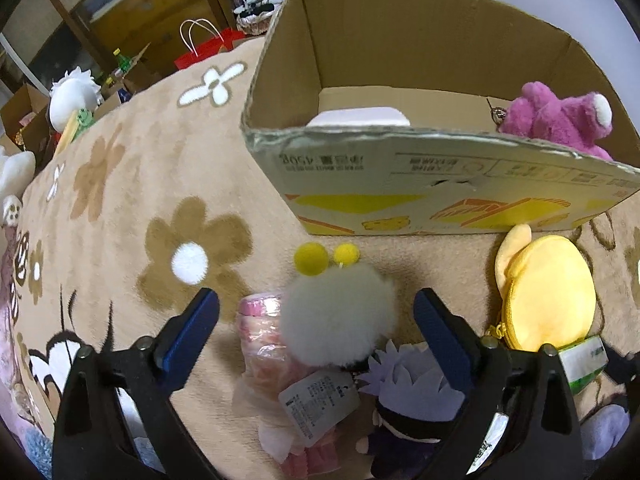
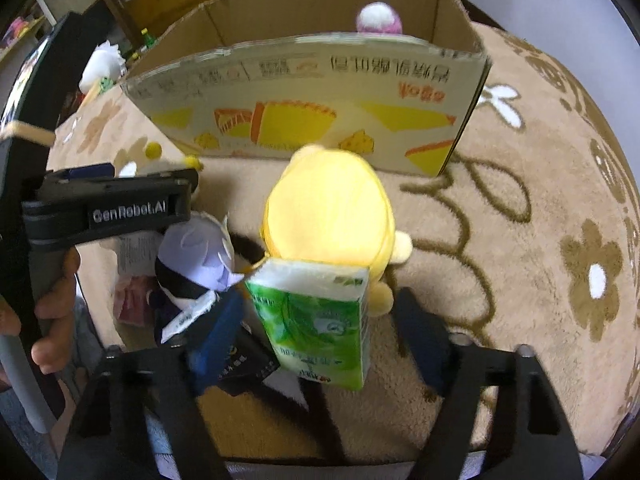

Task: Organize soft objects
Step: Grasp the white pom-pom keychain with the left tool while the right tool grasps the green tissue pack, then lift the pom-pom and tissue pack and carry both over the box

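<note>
White pompom point(image 1: 338, 314) lies between left gripper's point(image 1: 316, 320) spread jaws — untouched.

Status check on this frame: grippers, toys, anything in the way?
Left gripper open over white pompom. Right gripper open around green tissue pack. Pink plush already in box. Nothing blocking.

Both grippers have glossy black frames with round screw heads and blue finger pads. The left gripper point(image 1: 316, 334) shows white "GenRobot.AI" lettering on its side in the right wrist view, where bare fingers point(image 2: 54, 312) wrap a grey handle. The right gripper point(image 2: 320, 328) looks alike.
</note>
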A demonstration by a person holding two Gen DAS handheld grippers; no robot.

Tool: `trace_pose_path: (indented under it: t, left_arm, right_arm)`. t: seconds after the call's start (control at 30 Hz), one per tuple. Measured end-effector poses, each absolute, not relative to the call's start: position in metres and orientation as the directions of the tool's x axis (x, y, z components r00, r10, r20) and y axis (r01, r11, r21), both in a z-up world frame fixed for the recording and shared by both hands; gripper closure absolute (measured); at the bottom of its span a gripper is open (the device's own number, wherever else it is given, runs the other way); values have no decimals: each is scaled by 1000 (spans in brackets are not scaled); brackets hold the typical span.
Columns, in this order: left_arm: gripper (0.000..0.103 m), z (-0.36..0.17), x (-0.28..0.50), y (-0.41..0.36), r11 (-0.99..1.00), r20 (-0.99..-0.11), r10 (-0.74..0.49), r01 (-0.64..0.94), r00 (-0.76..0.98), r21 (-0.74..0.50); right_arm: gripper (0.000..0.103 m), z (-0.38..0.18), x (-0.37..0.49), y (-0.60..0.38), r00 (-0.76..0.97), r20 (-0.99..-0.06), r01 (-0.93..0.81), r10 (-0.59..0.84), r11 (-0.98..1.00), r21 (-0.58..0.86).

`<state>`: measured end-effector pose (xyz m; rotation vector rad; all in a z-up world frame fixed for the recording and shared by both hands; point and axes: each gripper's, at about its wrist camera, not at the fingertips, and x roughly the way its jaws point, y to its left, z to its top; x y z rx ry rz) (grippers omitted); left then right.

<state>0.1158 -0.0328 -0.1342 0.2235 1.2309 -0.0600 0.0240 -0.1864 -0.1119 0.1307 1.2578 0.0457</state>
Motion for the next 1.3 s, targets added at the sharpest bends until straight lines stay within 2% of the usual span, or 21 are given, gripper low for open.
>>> trace_pose_path:
  t: [0.03, 0.07, 0.1, 0.2, 0.27, 0.43, 0.5, 0.57, 0.73, 1.0, 1.3]
  left_arm:
    - [15, -136, 117, -32, 977, -942, 73, 167, 328, 134]
    - [17, -138, 118, -31, 977, -945, 70, 167, 320, 130]
    - [18, -140, 119, -31, 978, -947, 67, 167, 313, 124]
    - [34, -143, 118, -31, 978, -952, 54, 174, 301, 111]
    - [49, -148, 118, -32, 978, -958, 41, 187, 284, 97]
    - [67, -151, 116, -37, 972, -959, 36, 212, 282, 99]
    - [70, -150, 115, -37, 973, -959, 30, 213, 283, 93]
    - [77, -149, 114, -38, 972, -955, 37, 212, 295, 103]
    - [79, -140, 110, -35, 977, -952, 3, 202, 307, 68]
    - [80, -112, 92, -36, 975, -918, 9, 201, 396, 97]
    - [83, -67, 66, -34, 974, -842, -16, 198, 539, 108]
  right_arm:
    - [44, -114, 24, -187, 299, -948, 38, 109, 991, 126]
    - [45, -114, 24, -188, 297, -948, 40, 112, 991, 130]
    - [45, -114, 24, -188, 297, -948, 43, 114, 990, 132]
    - [46, -111, 23, -188, 307, -944, 42, 117, 990, 136]
    - [46, -108, 24, -190, 318, -941, 40, 119, 990, 138]
    - [46, -103, 22, -194, 336, -933, 41, 126, 988, 148]
    - [46, -101, 21, -197, 341, -931, 40, 129, 988, 152]
    - [46, -99, 20, -199, 348, -929, 40, 130, 987, 153]
    - [47, -88, 20, -199, 378, -917, 27, 125, 989, 146]
    - [47, -63, 8, -209, 477, -870, 58, 122, 984, 169]
    - [46, -31, 8, -208, 607, -794, 66, 19, 995, 74]
